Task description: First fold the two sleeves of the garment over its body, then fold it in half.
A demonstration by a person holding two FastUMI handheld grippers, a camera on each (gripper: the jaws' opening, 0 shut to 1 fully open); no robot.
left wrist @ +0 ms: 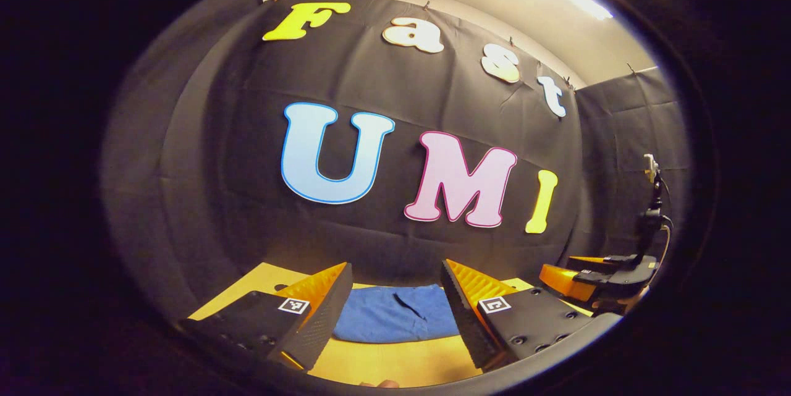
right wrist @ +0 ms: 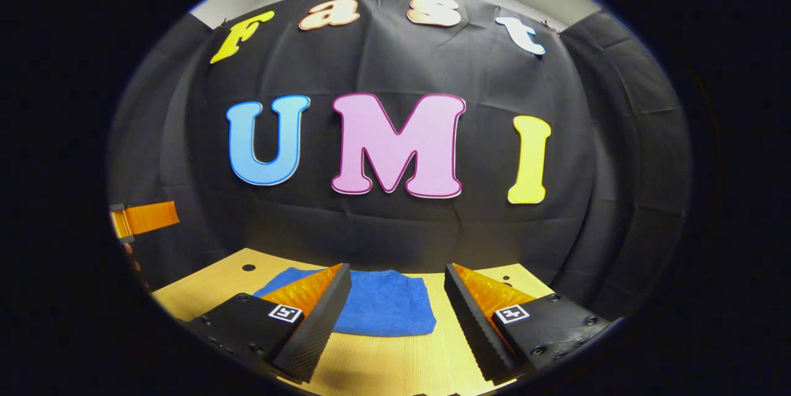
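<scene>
In the left gripper view, the left gripper [left wrist: 395, 315] is held above the near part of the wooden table [left wrist: 395, 365], with its two fingers spread wide apart and nothing between them. The blue garment [left wrist: 395, 315] lies flat on the table beyond the fingertips, seen through the gap between the fingers; it appears as a compact folded block with a straight near edge. At the far right of this view, the right gripper [left wrist: 593, 282] is visible from the side, well apart from the garment, with a cable rising behind it; its finger spacing cannot be read from this angle. In the right gripper view, the right gripper [right wrist: 398, 309] is likewise raised over the near table edge, fingers wide apart and gripping nothing. The garment [right wrist: 383, 303] lies on the table [right wrist: 395, 365] ahead of the fingertips, its left portion partly hidden behind the left finger and its right edge ending short of the right finger. A small dark hole in the tabletop [right wrist: 248, 267] sits left of the garment, near the far edge. A part of the left gripper [right wrist: 145, 218] shows at the left margin of this view. Neither gripper touches the garment.
</scene>
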